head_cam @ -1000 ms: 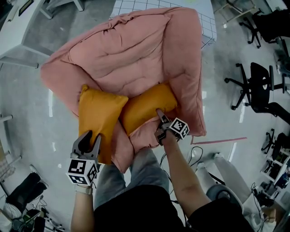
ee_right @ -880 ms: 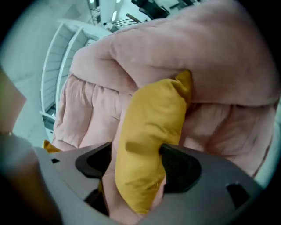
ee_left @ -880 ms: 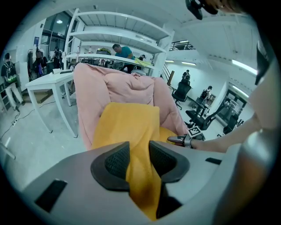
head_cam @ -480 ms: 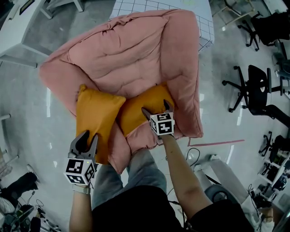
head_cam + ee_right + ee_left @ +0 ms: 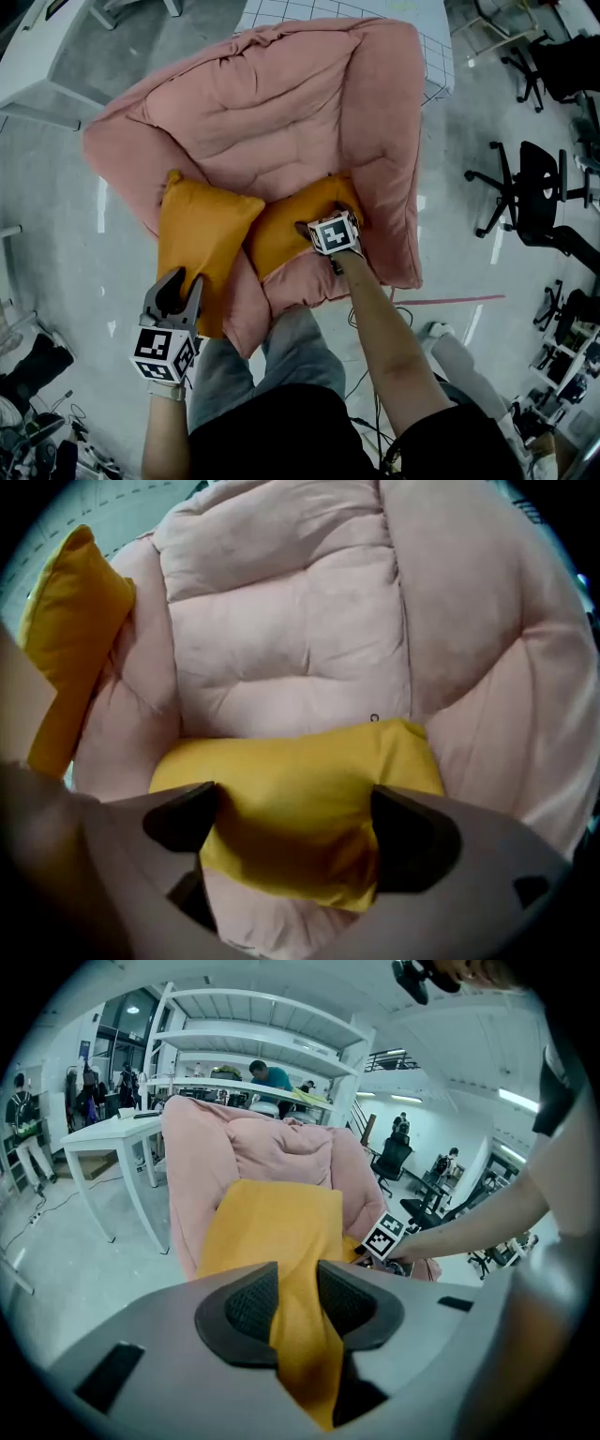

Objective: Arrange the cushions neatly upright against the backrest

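While the left tool (image 5: pixel 298 1302) clamps the left cushion (image 5: pixel 202 244) at 8 o'clock, the right tool (image 5: pixel 292 822), jaws just opened wide astride the right cushion (image 5: pixel 281 230) at 5 o'clock, should bite deep, then tip it up toward the backrest (image 5: pixel 272 112) at 12 o'clock.

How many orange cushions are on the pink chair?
2. One orange cushion sits at the left of the pink chair, pinched by the left tool; the other cushion lies on the seat's right. More may hide in folds.

Left cushion (image 5: pixel 199 246), right cushion (image 5: pixel 286 232) block backrest (image 5: pixel 253 122) foot (upper backrest open).
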`<state>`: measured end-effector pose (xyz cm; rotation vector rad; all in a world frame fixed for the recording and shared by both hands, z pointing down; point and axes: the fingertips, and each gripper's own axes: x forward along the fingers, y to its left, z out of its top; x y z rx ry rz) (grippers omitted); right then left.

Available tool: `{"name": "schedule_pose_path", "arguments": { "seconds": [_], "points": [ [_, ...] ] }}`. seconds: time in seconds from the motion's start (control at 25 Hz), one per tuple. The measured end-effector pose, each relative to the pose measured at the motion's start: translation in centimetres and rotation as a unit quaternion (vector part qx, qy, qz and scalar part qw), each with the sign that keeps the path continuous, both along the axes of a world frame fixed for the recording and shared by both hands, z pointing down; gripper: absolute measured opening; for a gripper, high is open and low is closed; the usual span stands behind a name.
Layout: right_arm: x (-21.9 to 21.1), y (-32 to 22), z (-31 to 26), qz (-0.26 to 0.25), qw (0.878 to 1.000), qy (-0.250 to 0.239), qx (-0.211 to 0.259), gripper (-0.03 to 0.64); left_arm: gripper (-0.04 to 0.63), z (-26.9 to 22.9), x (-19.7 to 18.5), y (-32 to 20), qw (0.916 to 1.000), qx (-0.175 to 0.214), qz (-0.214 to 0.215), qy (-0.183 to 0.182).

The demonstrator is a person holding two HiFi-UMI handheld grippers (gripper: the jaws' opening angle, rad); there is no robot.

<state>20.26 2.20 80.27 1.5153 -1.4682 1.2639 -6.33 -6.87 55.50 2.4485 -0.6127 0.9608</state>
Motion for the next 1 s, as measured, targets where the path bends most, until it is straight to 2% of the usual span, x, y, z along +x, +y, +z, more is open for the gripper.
{"name": "schedule_pose_path", "arguments": {
  "seconds": [0.2,0.48,0.72,0.84,0.92,1.0],
  "points": [
    [-0.1,0.7,2.4,0.023,0.998,-0.042,-0.039,0.512,0.137,0.4,0.1,-0.2,1.0,0.001,-0.002,-0.001],
    [-0.1,1.1,3.9,0.049,0.997,-0.049,-0.038,0.506,0.135,0.6,0.0,-0.2,1.0,-0.004,-0.002,-0.001],
    [0.0,1.0,1.0,0.049,0.998,-0.039,0.012,0.509,0.129,1.1,0.4,0.0,0.9999,-0.009,0.004,0.006],
    [0.1,0.7,-1.4,0.081,0.995,-0.033,0.049,0.511,0.129,1.2,0.1,0.2,0.9998,-0.015,0.006,0.011],
    [-0.7,0.0,-3.4,0.112,0.988,-0.06,0.086,0.511,0.129,1.3,-0.1,0.3,0.9996,-0.019,0.01,0.018],
    [-2.7,-1.1,-6.0,0.136,0.974,-0.119,0.137,0.511,0.129,1.5,-0.1,0.2,0.9992,-0.022,0.017,0.027]
  ]
}}
